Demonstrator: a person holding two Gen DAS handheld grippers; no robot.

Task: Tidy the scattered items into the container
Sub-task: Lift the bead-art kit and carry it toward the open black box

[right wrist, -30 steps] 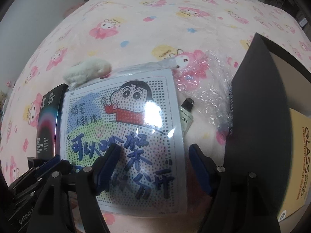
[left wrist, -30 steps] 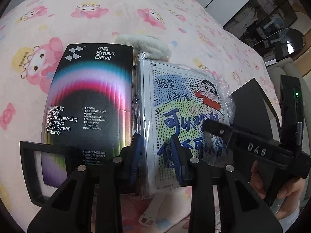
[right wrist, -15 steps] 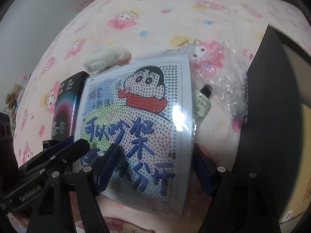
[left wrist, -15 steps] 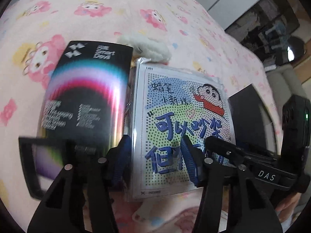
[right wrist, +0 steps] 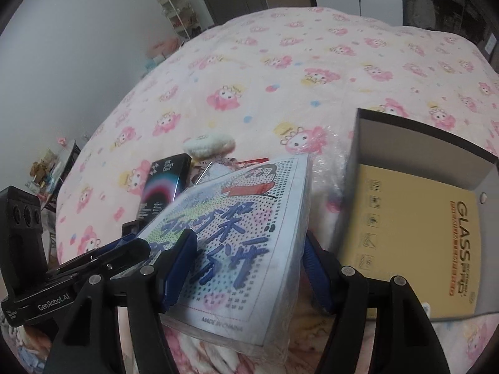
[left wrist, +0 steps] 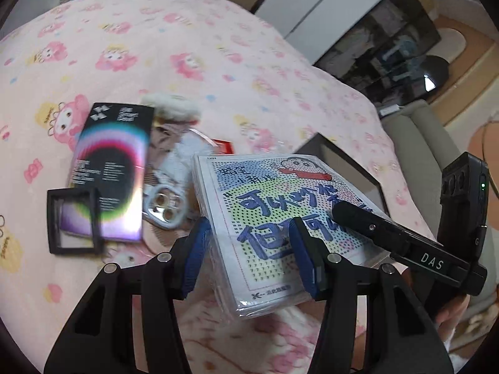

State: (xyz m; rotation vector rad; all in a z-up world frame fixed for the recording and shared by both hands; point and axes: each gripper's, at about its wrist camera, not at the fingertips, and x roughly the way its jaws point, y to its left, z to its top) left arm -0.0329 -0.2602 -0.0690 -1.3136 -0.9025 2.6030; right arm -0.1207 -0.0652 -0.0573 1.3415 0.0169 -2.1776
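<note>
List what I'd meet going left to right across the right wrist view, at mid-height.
left gripper → black Smart Devil box → plastic-wrapped cartoon kit → open black container holding a yellow GLASS package.

A home bedroom is indicated: a bed is covered by a pink cartoon-printed blanket (right wrist: pixel 312 71) (soft and fleecy), and a cluttered wire shelf (right wrist: pixel 177 9) is seen at eleven o'clock.

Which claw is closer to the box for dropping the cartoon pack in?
Right. The open box lies just beside the right claw, which holds the cartoon pack; the left claw grips its far side.
</note>
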